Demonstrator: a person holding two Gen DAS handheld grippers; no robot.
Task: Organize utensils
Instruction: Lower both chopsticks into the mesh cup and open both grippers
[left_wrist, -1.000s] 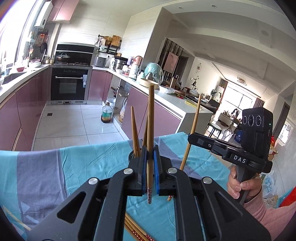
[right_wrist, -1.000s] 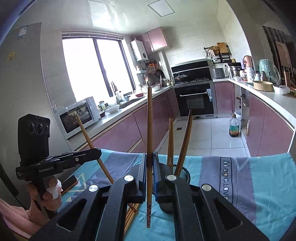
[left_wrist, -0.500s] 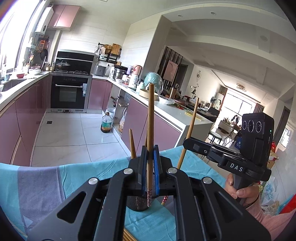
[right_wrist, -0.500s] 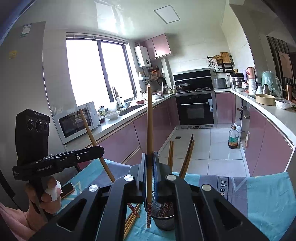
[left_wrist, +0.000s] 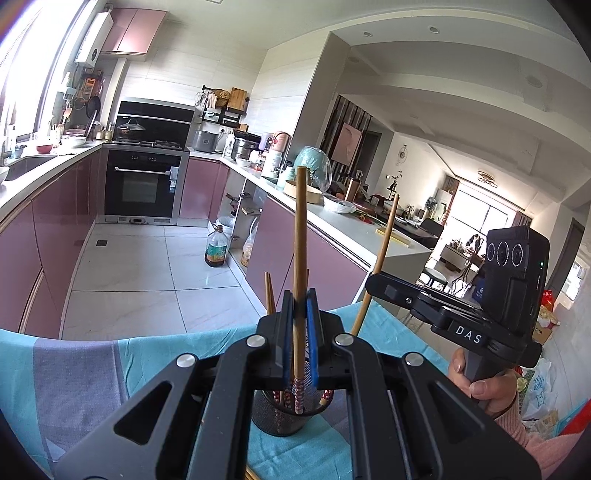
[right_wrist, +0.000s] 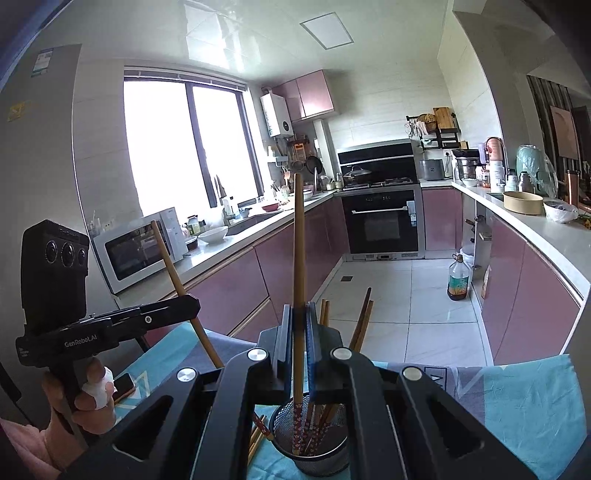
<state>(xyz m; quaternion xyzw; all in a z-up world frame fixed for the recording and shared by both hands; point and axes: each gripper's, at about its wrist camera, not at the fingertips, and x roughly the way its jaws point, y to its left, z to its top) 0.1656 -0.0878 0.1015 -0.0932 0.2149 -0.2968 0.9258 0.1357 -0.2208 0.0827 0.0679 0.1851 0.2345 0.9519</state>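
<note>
Left gripper (left_wrist: 300, 332): blue pads clenched on one upright chopstick (left_wrist: 299, 258), whose patterned lower end hangs at the mouth of the black mesh holder (left_wrist: 280, 413). Holder stands on the teal tablecloth (left_wrist: 147, 354) just beyond the jaws.

Right gripper (right_wrist: 298, 339): likewise clamped on a second chopstick (right_wrist: 298, 258), vertical, with its red-flowered tip reaching down inside the mesh holder (right_wrist: 314, 443).

Right wrist view only: holder interior, with several chopsticks already leaning inside it; loose chopsticks (right_wrist: 256, 439) lying on the cloth just left of the holder; microwave (right_wrist: 142, 247) on the left counter; a dark phone-like item (right_wrist: 123, 384) on the cloth near the person's left hand (right_wrist: 85, 398), one finger taped white.

Left wrist view only: living area at far right; the person's right hand (left_wrist: 480, 384) with pink sleeve.

Writing: "DAS" on the right gripper body, seen from the left wrist view; "GenRobot.AI" on the left gripper body, seen from the right wrist view. Cloth print at right is partly hidden, unreadable.
</note>
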